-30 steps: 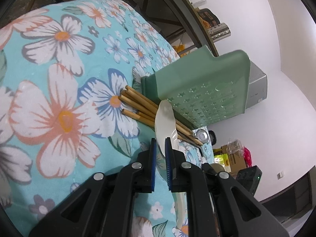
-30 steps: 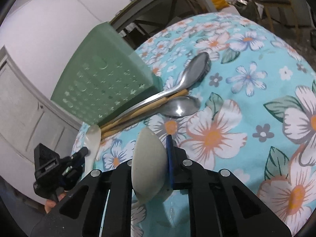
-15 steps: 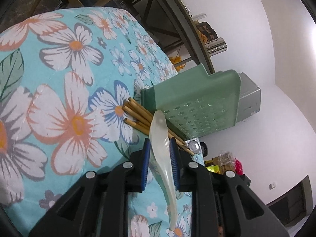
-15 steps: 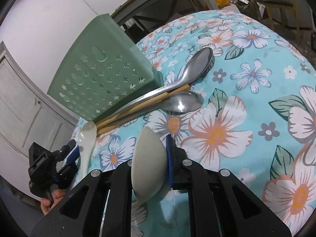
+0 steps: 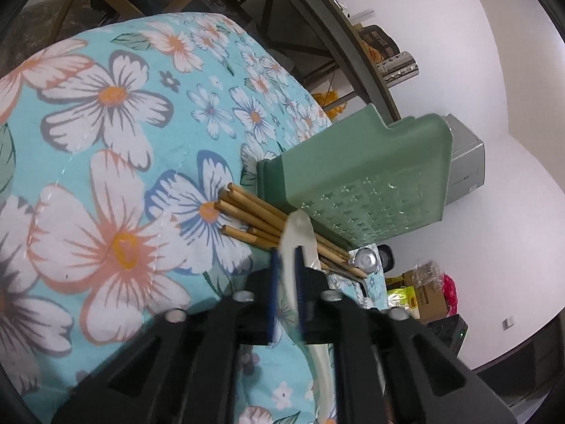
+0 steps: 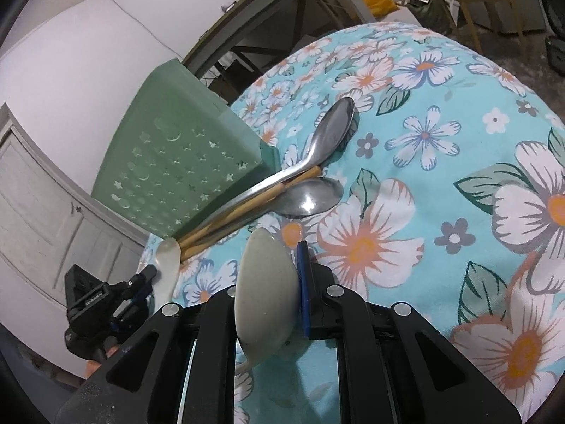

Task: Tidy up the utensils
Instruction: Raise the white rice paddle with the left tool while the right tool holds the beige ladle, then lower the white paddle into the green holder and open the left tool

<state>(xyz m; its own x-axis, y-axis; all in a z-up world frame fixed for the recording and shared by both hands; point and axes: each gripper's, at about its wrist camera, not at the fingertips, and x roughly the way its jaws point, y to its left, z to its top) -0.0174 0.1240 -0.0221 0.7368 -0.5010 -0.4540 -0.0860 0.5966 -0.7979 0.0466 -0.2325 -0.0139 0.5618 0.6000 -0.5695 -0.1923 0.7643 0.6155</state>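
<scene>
Cloth: flowered tablecloth (image 5: 116, 162), turquoise, covers the table.
Door: white panelled door (image 6: 39, 208) at the wall.
Box: cardboard box (image 5: 429, 293) on the floor.
Chair: wooden chair (image 6: 476, 0) behind the table.

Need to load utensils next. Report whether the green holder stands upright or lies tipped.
Tipped. The green holder lies on its side on the flowered cloth, perforated wall facing up.

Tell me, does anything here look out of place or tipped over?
Yes. The green perforated plastic utensil holder lies tipped on its side on the floral cloth, not upright. Wooden chopsticks and two metal spoons lie loose beside it, on the cloth.
</scene>
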